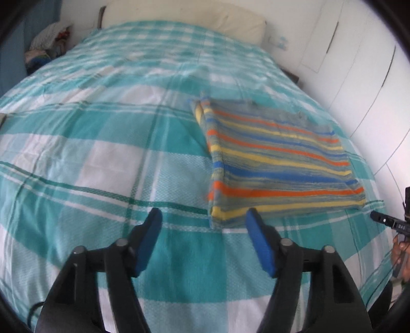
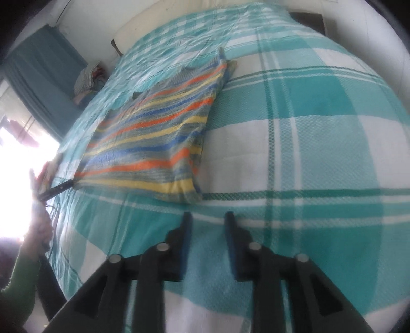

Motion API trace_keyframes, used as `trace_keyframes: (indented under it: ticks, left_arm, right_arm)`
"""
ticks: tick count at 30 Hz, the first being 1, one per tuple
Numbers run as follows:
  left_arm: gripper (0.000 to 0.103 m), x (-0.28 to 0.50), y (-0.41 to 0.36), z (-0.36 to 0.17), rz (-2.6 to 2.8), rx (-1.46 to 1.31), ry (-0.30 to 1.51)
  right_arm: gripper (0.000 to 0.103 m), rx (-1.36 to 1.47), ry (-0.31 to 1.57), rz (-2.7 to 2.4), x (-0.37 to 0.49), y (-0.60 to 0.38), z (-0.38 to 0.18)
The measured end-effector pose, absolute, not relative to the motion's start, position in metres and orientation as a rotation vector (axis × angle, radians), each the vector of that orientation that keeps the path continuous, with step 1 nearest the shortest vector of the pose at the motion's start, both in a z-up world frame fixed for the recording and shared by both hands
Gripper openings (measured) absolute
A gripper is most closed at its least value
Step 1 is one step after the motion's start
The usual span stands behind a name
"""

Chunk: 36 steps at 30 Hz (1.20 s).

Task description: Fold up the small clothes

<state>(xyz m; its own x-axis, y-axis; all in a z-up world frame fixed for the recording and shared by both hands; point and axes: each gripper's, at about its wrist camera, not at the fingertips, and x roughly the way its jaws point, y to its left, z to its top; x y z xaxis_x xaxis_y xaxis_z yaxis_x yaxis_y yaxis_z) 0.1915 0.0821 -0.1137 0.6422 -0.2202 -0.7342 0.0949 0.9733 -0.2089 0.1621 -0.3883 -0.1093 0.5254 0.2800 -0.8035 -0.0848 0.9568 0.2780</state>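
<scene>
A striped garment (image 1: 279, 158) in grey, orange, yellow and blue lies folded into a flat rectangle on the checked bed cover. It also shows in the right wrist view (image 2: 153, 143). My left gripper (image 1: 205, 217) is open and empty, hovering just short of the garment's near left corner. My right gripper (image 2: 208, 217) is open with a narrower gap, empty, just short of the garment's near right corner. The tip of the right gripper shows at the left wrist view's right edge (image 1: 384, 220); the left gripper's tip shows in the right wrist view (image 2: 59, 189).
The bed (image 1: 102, 153) has a teal and white checked cover. A cream pillow (image 1: 194, 15) lies at the head. White wardrobe doors (image 1: 358, 76) stand to the right. A pile of clothes (image 1: 48, 41) sits beside the bed's far left. A teal curtain (image 2: 43, 84) and a bright window are at the left.
</scene>
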Motion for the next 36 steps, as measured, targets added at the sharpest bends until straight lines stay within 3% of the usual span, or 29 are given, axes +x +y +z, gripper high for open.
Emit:
trace_keyframes:
  ticks: [1,7,12,19,24,33,36]
  left_arm:
    - [0.082,0.181,0.080,-0.108,-0.173,-0.163,0.820]
    - [0.094,0.149,0.052,-0.118,-0.181,-0.143,0.691]
    - [0.094,0.160,0.047,-0.161,-0.130,-0.115,0.838]
    - [0.095,0.157,0.052,-0.156,-0.117,-0.164,0.895]
    - [0.094,0.157,0.061,-0.135,-0.151,-0.242,0.945]
    - [0.095,0.156,0.075,-0.078,-0.081,-0.346,0.901]
    - [0.099,0.161,0.058,-0.068,-0.018,-0.393,0.834]
  right_arm:
    - [0.057,0.180,0.969,0.195,0.151,-0.385,-0.105]
    - [0.076,0.078,0.767,0.064,0.098,-0.355,-0.106]
    - [0.077,0.122,0.727,-0.009,0.100,-0.352,-0.136]
    - [0.089,0.118,0.768,0.024,0.110,-0.348,-0.142]
    - [0.097,0.049,0.802,0.014,0.116,-0.336,-0.147]
    - [0.098,0.087,0.790,0.038,0.115,-0.341,-0.148]
    - [0.098,0.098,0.784,0.044,0.113,-0.342,-0.148]
